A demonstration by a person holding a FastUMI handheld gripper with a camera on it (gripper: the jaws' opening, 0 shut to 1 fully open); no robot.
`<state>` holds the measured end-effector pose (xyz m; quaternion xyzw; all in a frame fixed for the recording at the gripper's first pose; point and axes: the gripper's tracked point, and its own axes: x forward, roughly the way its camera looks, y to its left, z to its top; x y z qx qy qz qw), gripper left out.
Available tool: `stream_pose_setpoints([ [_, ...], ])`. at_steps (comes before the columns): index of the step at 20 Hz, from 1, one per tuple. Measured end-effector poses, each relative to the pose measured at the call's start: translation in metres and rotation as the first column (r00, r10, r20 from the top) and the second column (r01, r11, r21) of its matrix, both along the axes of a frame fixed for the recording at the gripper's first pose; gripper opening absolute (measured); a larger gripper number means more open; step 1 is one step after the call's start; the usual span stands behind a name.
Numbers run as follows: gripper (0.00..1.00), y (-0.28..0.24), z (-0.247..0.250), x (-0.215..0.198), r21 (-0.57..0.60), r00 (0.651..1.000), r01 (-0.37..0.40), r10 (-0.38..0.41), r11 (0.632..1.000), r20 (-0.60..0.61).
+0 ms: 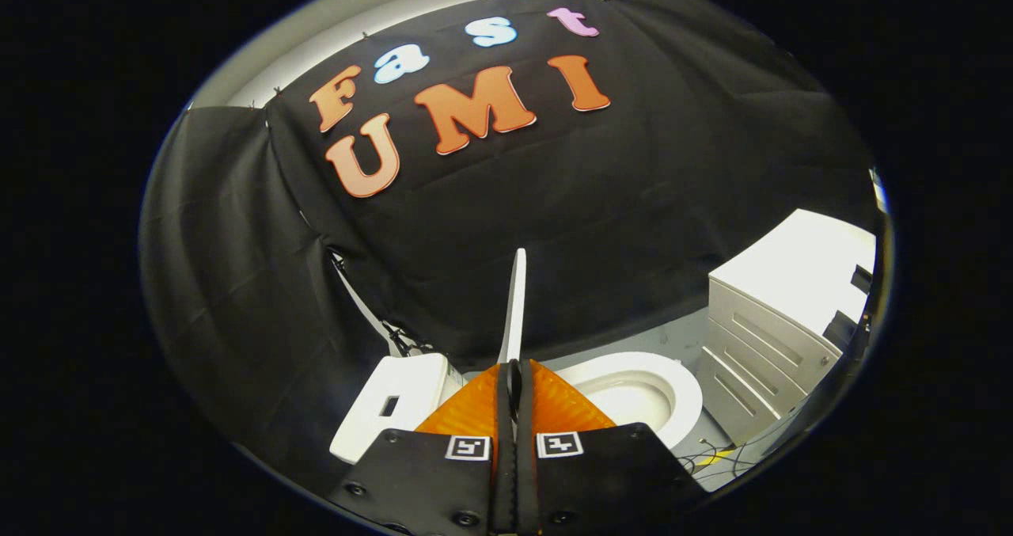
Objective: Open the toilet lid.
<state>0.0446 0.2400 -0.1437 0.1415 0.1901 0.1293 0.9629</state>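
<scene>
Tongs clamped on raised lid edge at lower centre; thin, stiff, probably light, slippery plastic.

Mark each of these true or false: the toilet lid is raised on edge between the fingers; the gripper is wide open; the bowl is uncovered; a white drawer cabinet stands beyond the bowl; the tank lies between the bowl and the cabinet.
1. The toilet lid stands raised, seen edge-on, rising from between the fingers. True.
2. The gripper is wide open. False: its fingers are closed on the lid's edge.
3. The bowl is uncovered. True: its seat ring and basin show.
4. A white drawer cabinet stands beyond the bowl. True.
5. The tank lies between the bowl and the cabinet. False: it is on the lid's other side, away from the cabinet.
</scene>
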Motion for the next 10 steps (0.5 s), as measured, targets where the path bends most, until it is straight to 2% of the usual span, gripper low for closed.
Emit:
stream_pose_setpoints([
  [5,0.08,0.049,0.017,-0.012,-0.022,0.998,-0.053,0.053,0.998,0.025],
  [10,0.08,0.096,0.028,-0.024,-0.103,0.993,-0.103,0.109,0.989,0.054],
])
